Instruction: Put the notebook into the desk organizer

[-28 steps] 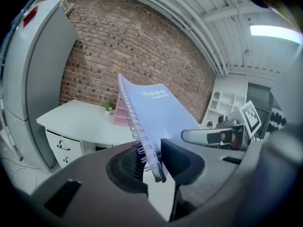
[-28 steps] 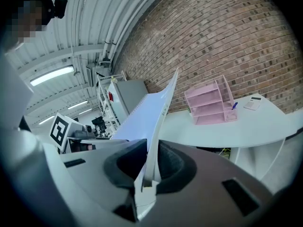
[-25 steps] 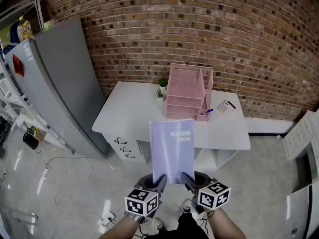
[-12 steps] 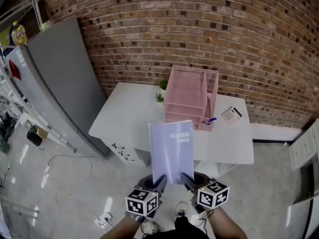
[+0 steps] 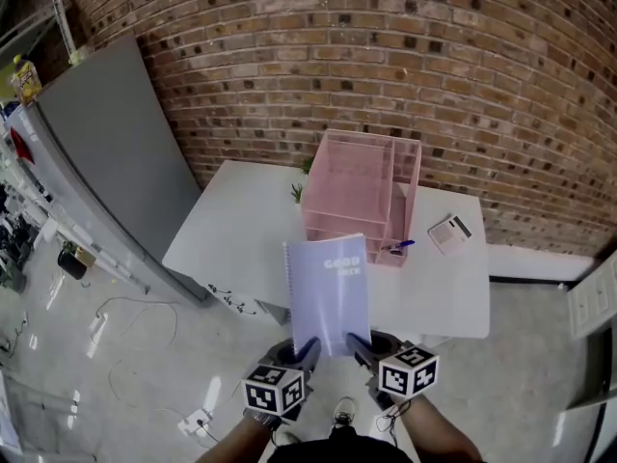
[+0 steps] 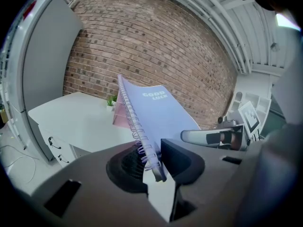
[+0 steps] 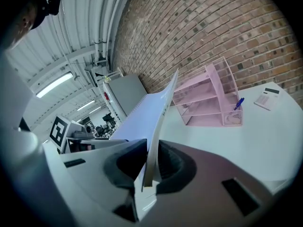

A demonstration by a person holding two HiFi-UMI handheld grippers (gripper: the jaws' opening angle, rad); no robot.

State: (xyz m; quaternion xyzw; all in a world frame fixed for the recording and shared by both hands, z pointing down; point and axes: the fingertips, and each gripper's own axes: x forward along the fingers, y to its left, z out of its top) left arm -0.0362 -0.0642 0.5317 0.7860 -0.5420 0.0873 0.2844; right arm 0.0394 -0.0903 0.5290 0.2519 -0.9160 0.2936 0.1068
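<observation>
A lilac spiral notebook (image 5: 328,292) is held up in front of me, above the floor and short of the white desk (image 5: 236,234). My left gripper (image 5: 305,352) is shut on its lower left corner at the spiral (image 6: 142,143). My right gripper (image 5: 361,347) is shut on its lower right edge (image 7: 154,141). The pink mesh desk organizer (image 5: 362,196) stands on the desk against the brick wall, with open shelves facing me (image 7: 208,100). The notebook (image 6: 154,112) covers part of the organizer in the left gripper view.
A blue pen (image 5: 397,246) sticks out of the organizer's side cup. A calculator (image 5: 449,232) lies on the desk at the right. A small potted plant (image 5: 298,192) stands left of the organizer. A grey cabinet (image 5: 106,162) stands left of the desk. Cables (image 5: 125,340) lie on the floor.
The desk and organizer have drawn nearer and shifted slightly left in the head view. Both grippers keep the notebook held the same way.
</observation>
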